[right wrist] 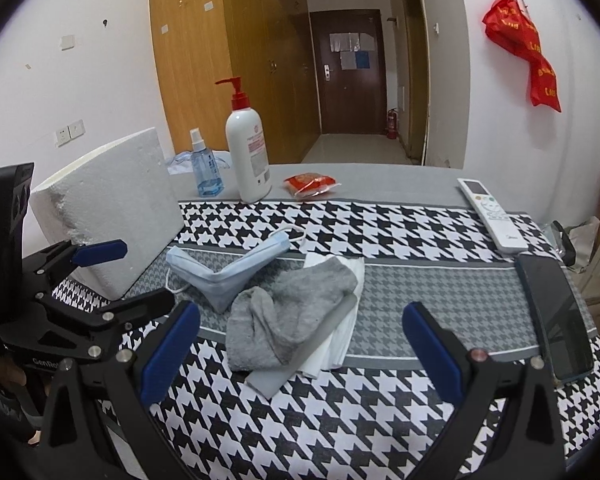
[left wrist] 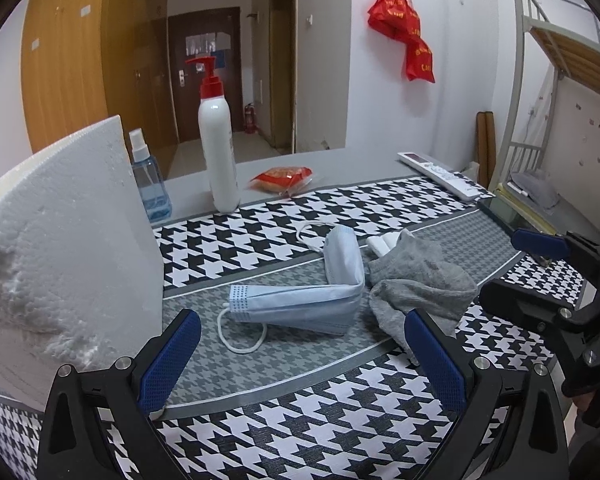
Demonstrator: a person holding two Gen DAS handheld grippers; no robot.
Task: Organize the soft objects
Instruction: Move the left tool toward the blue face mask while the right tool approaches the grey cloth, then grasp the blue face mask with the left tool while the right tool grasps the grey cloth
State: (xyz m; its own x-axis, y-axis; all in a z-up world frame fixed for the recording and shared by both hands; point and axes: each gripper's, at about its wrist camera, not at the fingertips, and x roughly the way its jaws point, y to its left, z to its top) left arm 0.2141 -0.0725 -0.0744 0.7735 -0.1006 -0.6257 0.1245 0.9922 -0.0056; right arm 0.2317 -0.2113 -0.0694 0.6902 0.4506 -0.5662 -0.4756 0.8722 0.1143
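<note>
Soft things lie mid-desk on the houndstooth cloth (right wrist: pixel 340 420): a blue face mask (left wrist: pixel 300 304), folded into a V, just left of a crumpled grey sock (right wrist: pixel 284 320), which rests on white tissues (right wrist: pixel 340 344). Both tools hover over the near edge, wide open and holding nothing: the left tool (left wrist: pixel 300 364) faces the mask, the right tool (right wrist: pixel 300 360) faces the sock. A foam block (right wrist: pixel 108 208) stands at the left, a pump bottle (right wrist: pixel 248 152) far behind.

Left tongs (left wrist: pixel 300 356) and right tongs (right wrist: pixel 300 352) both gape wide, side by side
</note>
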